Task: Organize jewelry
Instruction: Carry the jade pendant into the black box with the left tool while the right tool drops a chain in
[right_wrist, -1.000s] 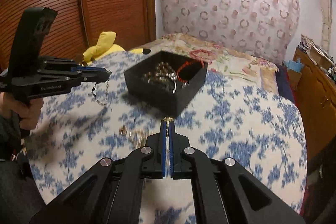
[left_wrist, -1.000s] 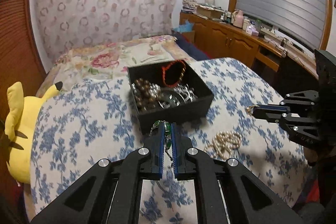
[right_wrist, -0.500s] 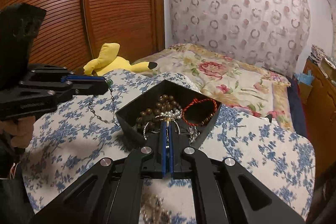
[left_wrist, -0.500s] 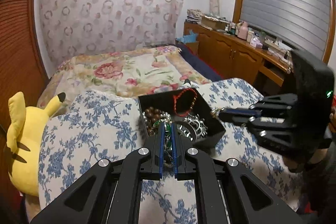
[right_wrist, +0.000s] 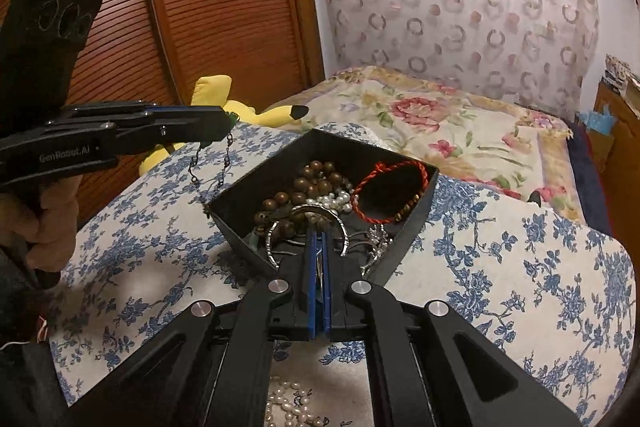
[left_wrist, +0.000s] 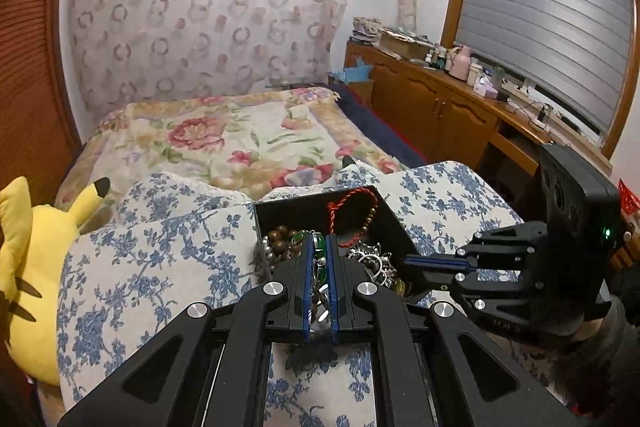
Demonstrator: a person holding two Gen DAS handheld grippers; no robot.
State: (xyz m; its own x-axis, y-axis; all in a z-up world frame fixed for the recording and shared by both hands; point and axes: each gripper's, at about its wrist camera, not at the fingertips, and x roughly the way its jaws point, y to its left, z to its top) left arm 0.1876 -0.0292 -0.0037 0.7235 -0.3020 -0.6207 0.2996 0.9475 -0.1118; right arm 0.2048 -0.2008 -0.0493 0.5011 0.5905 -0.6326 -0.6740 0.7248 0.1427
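A black open box [left_wrist: 394,227] [right_wrist: 236,199] sits on the blue-flowered cloth and holds brown beads [right_wrist: 310,177], a red cord bracelet [right_wrist: 390,193], pearls and silver pieces. My left gripper [left_wrist: 319,241] [right_wrist: 224,125] is shut on a green-stoned chain necklace [left_wrist: 318,239]; its chain [right_wrist: 210,167] hangs over the box's left edge. My right gripper [right_wrist: 319,235] [left_wrist: 406,261] is shut on a small gold piece, its tips low over the box's near side. A pearl strand [right_wrist: 290,401] lies on the cloth below the right gripper.
A yellow plush toy [left_wrist: 28,267] [right_wrist: 224,99] lies at the cloth's left edge. A bed with a flowered quilt [left_wrist: 240,139] is behind the box. A wooden cabinet [left_wrist: 440,107] with clutter stands at the right, louvred wooden doors [right_wrist: 200,7] at the left.
Both grippers have moved forward from the cloth to over the box, each carrying its piece. The pearl strand has stayed on the cloth behind them.
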